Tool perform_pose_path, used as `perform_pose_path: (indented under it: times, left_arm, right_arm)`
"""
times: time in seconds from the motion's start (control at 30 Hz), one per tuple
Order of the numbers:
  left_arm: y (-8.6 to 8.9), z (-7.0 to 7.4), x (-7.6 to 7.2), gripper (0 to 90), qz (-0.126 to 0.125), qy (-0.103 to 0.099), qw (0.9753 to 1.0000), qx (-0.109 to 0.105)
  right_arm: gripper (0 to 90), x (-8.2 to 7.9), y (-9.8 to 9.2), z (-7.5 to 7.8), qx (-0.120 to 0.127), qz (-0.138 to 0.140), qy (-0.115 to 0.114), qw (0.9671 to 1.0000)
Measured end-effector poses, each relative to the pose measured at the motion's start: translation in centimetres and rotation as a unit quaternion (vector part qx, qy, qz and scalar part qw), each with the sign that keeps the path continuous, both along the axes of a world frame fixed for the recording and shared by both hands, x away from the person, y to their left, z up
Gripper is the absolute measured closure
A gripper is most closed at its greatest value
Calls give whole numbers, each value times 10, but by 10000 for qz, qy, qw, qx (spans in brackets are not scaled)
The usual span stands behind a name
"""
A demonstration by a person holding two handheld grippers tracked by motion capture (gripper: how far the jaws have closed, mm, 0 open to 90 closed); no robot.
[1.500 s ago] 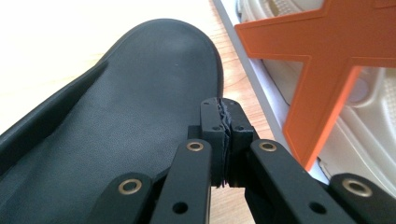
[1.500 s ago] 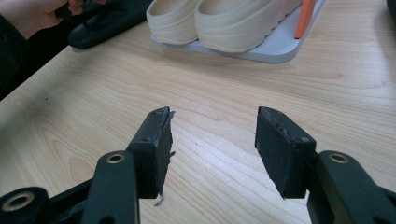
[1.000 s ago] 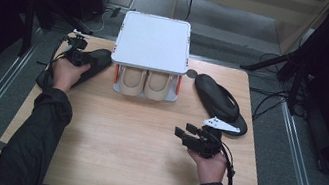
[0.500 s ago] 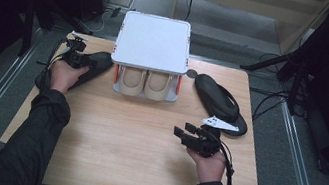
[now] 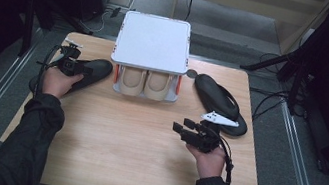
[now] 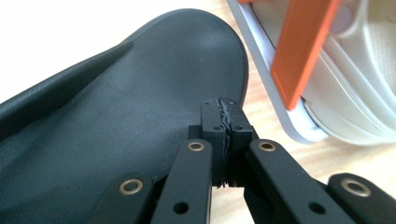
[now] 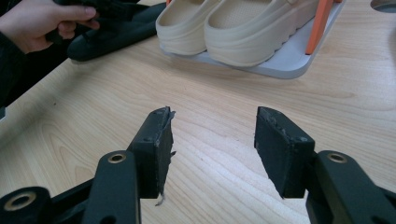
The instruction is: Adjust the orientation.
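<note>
Two black sandals lie on the wooden table [image 5: 134,138]. My left gripper [image 5: 79,68] hovers over the left sandal [image 5: 100,67], its jaws pressed together with nothing between them; in the left gripper view, the left gripper [image 6: 224,122] points across that sandal's [image 6: 116,116] dark sole toward the rack. The right sandal [image 5: 219,100] rests beside the rack's right side. In front of it my right gripper [image 5: 180,124] stands open above bare wood, and its view has the right gripper [image 7: 212,135] facing a pair of beige shoes [image 7: 233,28].
A white two-level rack [image 5: 153,40] with orange posts [image 6: 303,51] stands at the back middle. The beige shoes [image 5: 146,83] sit on its lower tray [image 7: 289,60]. A dark round hole [image 5: 192,74] marks the table near the rack. The floor drops off on all sides.
My right gripper has drifted a little to the left over the table, still open. The left gripper stays shut over the left sandal.
</note>
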State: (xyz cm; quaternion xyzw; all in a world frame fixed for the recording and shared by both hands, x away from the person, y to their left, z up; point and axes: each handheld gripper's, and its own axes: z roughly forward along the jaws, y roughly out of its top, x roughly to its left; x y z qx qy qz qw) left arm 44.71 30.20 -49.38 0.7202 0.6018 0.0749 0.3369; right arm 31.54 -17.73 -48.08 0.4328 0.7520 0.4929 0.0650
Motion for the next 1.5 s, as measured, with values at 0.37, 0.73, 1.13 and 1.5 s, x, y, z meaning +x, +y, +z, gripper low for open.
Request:
perform_pose_path:
  times: [0.37,0.73,1.13,1.5]
  left_arm:
    - [-9,2,-29,899,-249,86,9995,160]
    - [-15,3,-56,899,-436,86,9984,342]
    - [-22,3,-91,893,-778,169,9966,223]
    - [-17,18,-105,886,-665,-309,9971,180]
  right_arm:
    - [473,7,-3,3,95,-5,-34,9999]
    - [474,12,2,5,84,67,-24,9999]
    - [474,15,5,6,94,109,-52,9999]
    - [475,16,6,6,93,122,-52,9999]
